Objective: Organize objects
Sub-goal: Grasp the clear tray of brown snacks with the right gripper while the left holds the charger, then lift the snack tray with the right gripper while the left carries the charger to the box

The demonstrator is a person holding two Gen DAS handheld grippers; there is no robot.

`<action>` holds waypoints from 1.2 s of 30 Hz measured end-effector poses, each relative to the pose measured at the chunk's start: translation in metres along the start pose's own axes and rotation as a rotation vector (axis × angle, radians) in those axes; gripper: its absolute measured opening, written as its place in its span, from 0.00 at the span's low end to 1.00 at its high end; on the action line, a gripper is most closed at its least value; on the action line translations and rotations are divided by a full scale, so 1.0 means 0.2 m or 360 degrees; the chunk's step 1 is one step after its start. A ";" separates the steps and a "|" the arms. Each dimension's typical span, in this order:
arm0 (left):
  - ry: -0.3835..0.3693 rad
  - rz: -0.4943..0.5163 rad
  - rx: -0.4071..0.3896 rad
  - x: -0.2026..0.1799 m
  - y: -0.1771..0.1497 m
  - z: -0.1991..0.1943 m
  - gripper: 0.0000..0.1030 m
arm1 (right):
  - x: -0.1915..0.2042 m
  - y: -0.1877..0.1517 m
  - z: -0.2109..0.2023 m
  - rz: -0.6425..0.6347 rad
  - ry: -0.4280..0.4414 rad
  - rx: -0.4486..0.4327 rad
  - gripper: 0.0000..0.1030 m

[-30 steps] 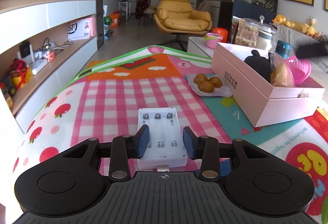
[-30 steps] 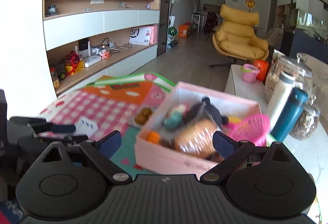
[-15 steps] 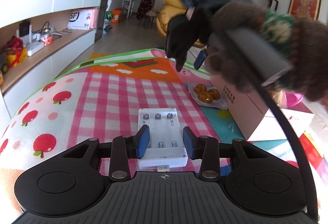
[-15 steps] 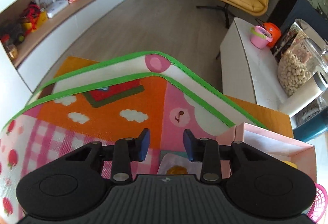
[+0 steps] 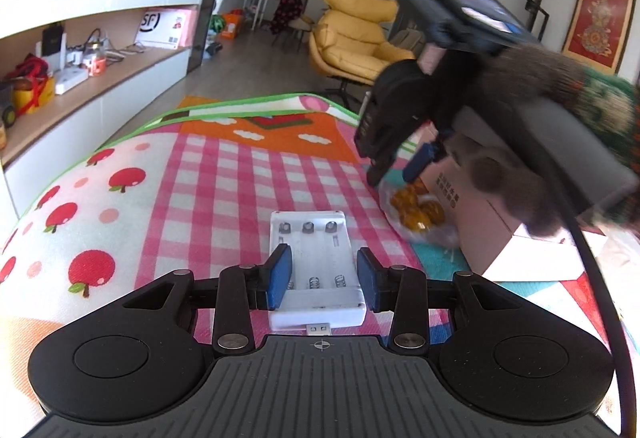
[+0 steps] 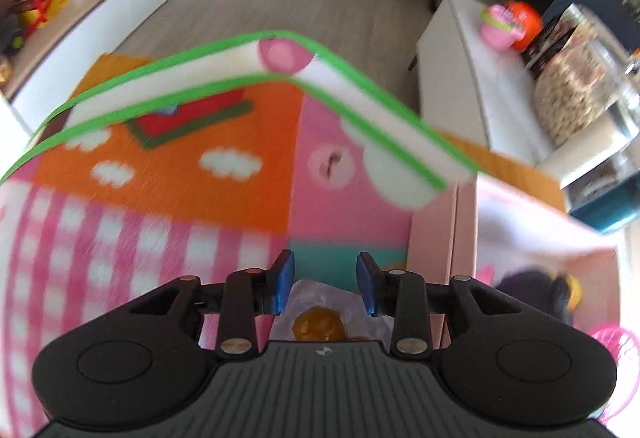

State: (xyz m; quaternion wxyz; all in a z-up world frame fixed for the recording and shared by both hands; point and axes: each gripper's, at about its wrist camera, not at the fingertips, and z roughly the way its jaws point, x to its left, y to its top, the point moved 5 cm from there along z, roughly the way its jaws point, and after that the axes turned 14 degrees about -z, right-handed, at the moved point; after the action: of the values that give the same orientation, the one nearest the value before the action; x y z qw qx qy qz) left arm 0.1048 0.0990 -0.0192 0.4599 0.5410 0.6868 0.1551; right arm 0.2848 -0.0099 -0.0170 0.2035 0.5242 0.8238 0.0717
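A white battery charger (image 5: 316, 266) lies on the colourful play mat (image 5: 160, 173). My left gripper (image 5: 324, 274) is shut on the charger, its blue pads touching both sides. A clear bag of orange-brown pastries (image 5: 416, 209) lies beside the pink box (image 5: 476, 213). My right gripper (image 5: 396, 167) hovers open just above that bag in the left wrist view. In the right wrist view the right gripper (image 6: 325, 284) straddles the bag (image 6: 320, 322) without gripping it.
The pink box (image 6: 444, 242) holds a dark item and a pink basket (image 6: 612, 342). A white side table (image 6: 480, 49) with jars and a pink cup stands beyond the mat. A yellow armchair (image 5: 352, 37) and a low shelf unit (image 5: 80, 69) stand farther off.
My right gripper swung from over the pink box to the mat, narrowed its opening, and came down over the pastry bag. The left gripper stayed on the charger.
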 end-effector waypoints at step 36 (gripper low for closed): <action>-0.0011 0.0494 0.0194 -0.37 -0.32 -0.16 0.29 | -0.41 -1.42 -0.37 0.0282 0.0011 -0.0778 1.00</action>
State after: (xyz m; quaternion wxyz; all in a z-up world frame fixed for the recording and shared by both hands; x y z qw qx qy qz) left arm 0.0402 0.0192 -0.0134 0.3991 0.6681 0.6015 0.1803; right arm 0.0478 -0.2002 -0.0226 0.3142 0.5292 0.7336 0.2881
